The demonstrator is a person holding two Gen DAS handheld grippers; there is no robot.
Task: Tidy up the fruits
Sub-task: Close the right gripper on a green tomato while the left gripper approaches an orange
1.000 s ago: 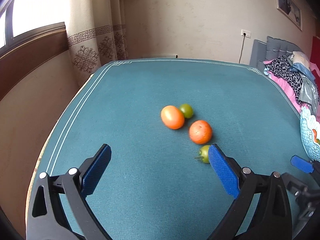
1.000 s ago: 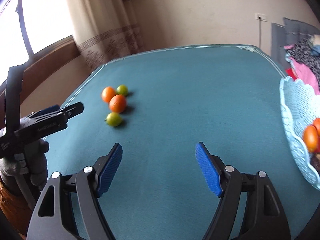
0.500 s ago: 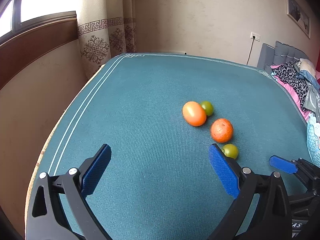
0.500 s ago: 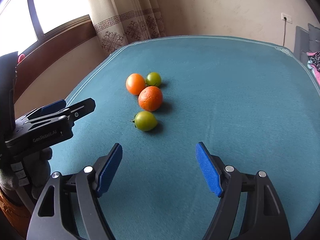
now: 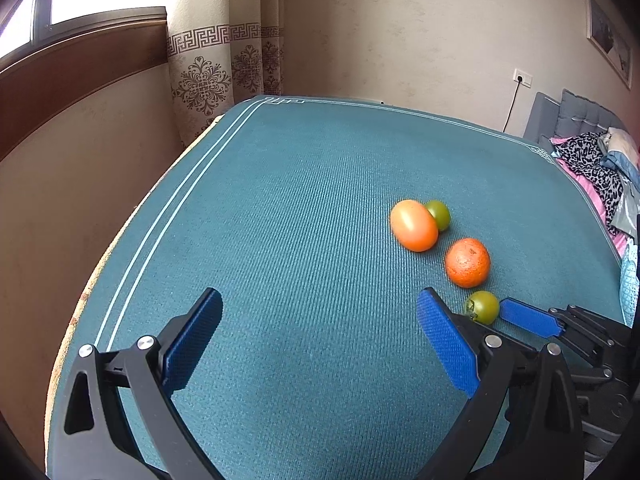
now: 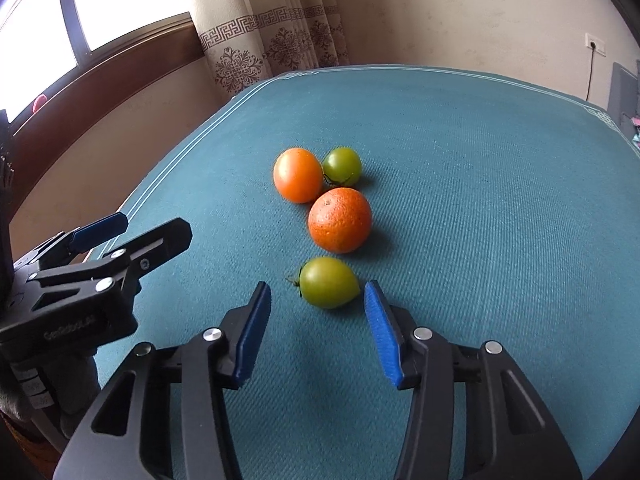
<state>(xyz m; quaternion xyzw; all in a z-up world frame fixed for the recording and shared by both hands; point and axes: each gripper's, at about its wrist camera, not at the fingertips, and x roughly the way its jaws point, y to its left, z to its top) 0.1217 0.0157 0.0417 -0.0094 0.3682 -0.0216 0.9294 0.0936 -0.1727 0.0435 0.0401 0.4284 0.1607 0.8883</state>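
Left gripper (image 5: pixel 318 334) released, blue pads wide apart over bare teal tablecloth (image 5: pixel 304 208), nothing between. Right gripper (image 6: pixel 316 314) closing on nearest green tomato (image 6: pixel 329 282), which sits just ahead of and between the fingertips; pads not pressing yet, small gaps both sides.

Left to right on cloth, right wrist view: left gripper body low at left edge, gloved hand (image 6: pixel 48 392) under it; orange tomato (image 6: pixel 298 175) touching far green tomato (image 6: pixel 342 166); orange (image 6: pixel 340 220) just in front of that pair; nearest green tomato closest to camera, stem pointing left.

Seen only from left wrist: basket (image 5: pixel 630 280), pale blue sliver at right edge, well apart from fruit; bed with piled clothes (image 5: pixel 596 160); wall picture (image 5: pixel 610 40); one blue pad of right gripper just right of nearest green tomato (image 5: pixel 483 306). Seen only from right wrist: gloved hand, gaps between pads and tomato. Curtain (image 5: pixel 216 60), window (image 6: pixel 120 12), socket (image 6: pixel 595 46) in both.

Count: 4 fruit loose on cloth – 2 green tomatoes, 1 orange tomato, 1 orange. 2 grippers. 1 basket, contents not visible.
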